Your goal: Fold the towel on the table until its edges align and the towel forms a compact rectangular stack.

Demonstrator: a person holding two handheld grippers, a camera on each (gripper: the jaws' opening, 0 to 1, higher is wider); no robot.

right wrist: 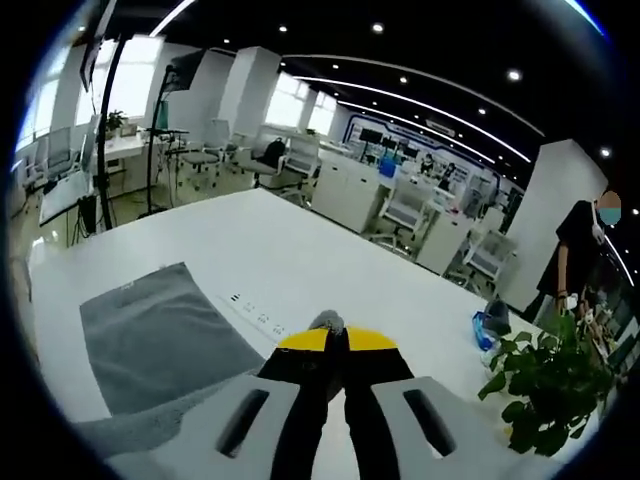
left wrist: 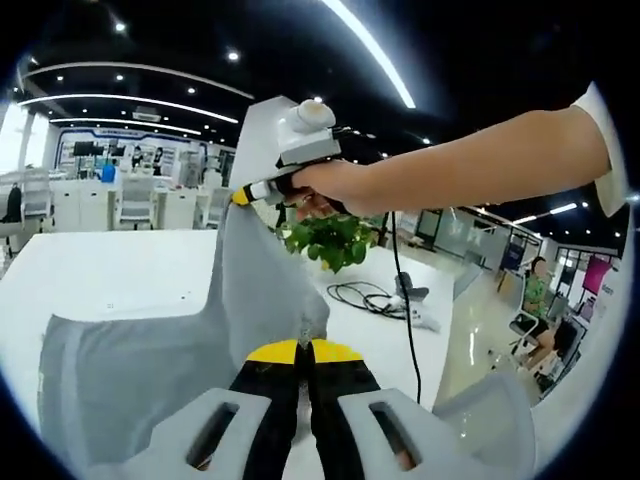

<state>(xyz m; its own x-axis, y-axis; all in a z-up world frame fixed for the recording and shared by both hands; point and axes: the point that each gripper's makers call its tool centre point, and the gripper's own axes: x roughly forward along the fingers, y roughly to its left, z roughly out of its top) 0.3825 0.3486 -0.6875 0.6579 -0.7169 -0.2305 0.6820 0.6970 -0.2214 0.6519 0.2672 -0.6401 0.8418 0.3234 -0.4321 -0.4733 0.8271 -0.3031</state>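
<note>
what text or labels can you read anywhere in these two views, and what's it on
No text can be read in either view.
Small dark marks on the white table beside the grey towel: too small to read.
Blue wall panels and screens far back in the office: blurred, no words legible.
Both grippers, left gripper and right gripper, carry no visible print, only yellow tips.

white table [right wrist: 330, 260] — grey towel [right wrist: 160, 335], cable [left wrist: 365, 297]
</note>
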